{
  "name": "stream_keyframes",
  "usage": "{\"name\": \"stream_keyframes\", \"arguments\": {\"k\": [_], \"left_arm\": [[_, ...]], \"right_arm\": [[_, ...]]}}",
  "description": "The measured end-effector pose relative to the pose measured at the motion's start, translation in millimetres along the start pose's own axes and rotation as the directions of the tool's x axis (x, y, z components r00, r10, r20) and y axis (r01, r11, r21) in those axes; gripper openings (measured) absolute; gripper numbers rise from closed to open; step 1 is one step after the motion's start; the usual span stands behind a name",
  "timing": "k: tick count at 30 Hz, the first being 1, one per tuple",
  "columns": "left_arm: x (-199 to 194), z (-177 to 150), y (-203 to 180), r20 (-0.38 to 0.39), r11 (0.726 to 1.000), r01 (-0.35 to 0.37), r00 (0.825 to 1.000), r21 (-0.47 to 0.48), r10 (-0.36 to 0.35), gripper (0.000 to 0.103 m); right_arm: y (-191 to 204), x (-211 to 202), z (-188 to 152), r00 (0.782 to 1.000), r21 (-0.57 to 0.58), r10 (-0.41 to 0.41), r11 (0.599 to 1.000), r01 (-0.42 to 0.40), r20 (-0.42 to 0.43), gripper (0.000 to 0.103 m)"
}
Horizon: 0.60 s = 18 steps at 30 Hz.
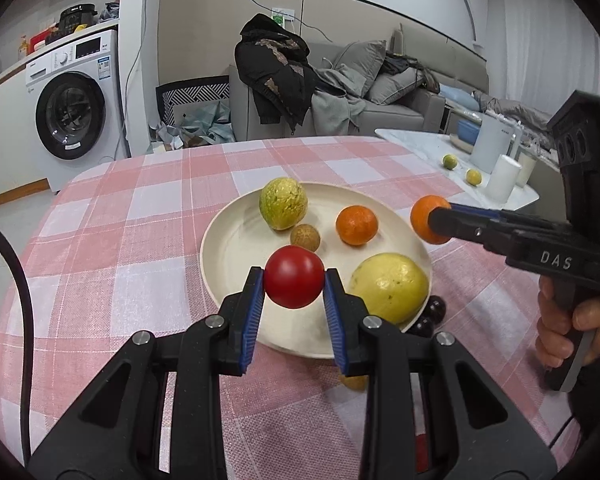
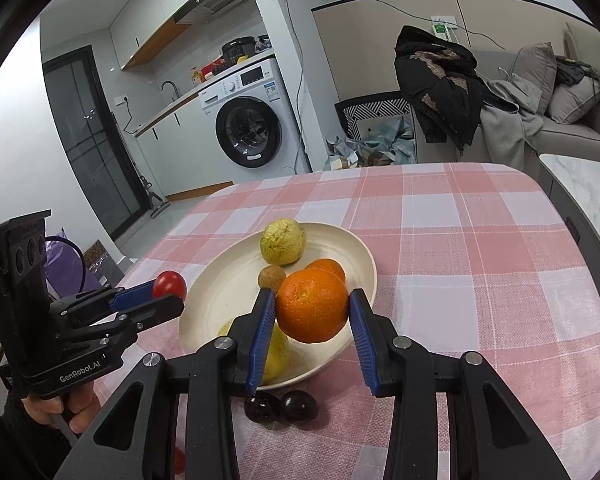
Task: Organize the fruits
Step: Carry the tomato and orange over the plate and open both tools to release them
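Left wrist view shows the left claw (image 1: 294, 278) clamped on a red tomato (image 1: 294, 276), held above the near part of the cream plate (image 1: 236, 240) on the checked desk (image 1: 120, 240). The right claw (image 2: 312, 310) grips an orange (image 2: 313, 305) over the plate's right side. Both fruits are pinched only at the fingertips, so a round, smooth skin could squirt out if either grip slackens early. The plate already carries a green-yellow fruit (image 1: 283, 208), a second orange (image 1: 357, 225), a small brown fruit (image 1: 305, 237) and a large yellow fruit (image 1: 388, 286), so a dropped piece may strike these and roll off the rim. Two dark fruits (image 2: 280, 406) lie on the cloth just beside the plate's near edge and could be knocked. Both claws work near each other and might collide.
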<state>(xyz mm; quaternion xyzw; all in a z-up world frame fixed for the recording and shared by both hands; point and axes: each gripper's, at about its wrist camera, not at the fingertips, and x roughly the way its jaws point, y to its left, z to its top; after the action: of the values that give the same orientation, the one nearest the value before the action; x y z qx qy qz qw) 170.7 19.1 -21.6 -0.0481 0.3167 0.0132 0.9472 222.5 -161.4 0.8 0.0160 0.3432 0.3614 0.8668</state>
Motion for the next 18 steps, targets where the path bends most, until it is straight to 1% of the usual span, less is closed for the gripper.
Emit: {"name": "stream_keyframes", "arguments": {"k": [6,9,13,16,18], "left_arm": [[7.9,-4.6,1.2,-0.012,1.0,-0.001,1.0,0.001,0.001,0.027],[10.5,-4.9,5.3,-0.016,1.0,0.009,1.0,-0.014,-0.009,0.027],[13.1,-4.5,8.9,-0.021,1.0,0.009,1.0,-0.027,-0.01,0.027],[12.3,-4.5,9.2,-0.009,1.0,0.016,1.0,-0.022,-0.016,0.027],[11.5,-5.1,9.0,-0.004,1.0,0.017,1.0,-0.018,-0.017,0.028]], "right_arm": [[0.6,8.6,-5.3,0.999,-0.003,0.001,1.0,-0.002,-0.032,0.038],[3.4,10.0,-7.4,0.999,-0.01,0.004,1.0,-0.004,-0.036,0.038],[4.7,13.9,-9.3,0.999,-0.015,-0.017,1.0,0.017,-0.044,0.039],[4.7,17.0,-9.1,0.998,-0.012,-0.025,1.0,0.025,-0.054,0.04],[5.0,12.1,-7.9,0.999,-0.004,-0.013,1.0,0.013,-0.033,0.042]]}}
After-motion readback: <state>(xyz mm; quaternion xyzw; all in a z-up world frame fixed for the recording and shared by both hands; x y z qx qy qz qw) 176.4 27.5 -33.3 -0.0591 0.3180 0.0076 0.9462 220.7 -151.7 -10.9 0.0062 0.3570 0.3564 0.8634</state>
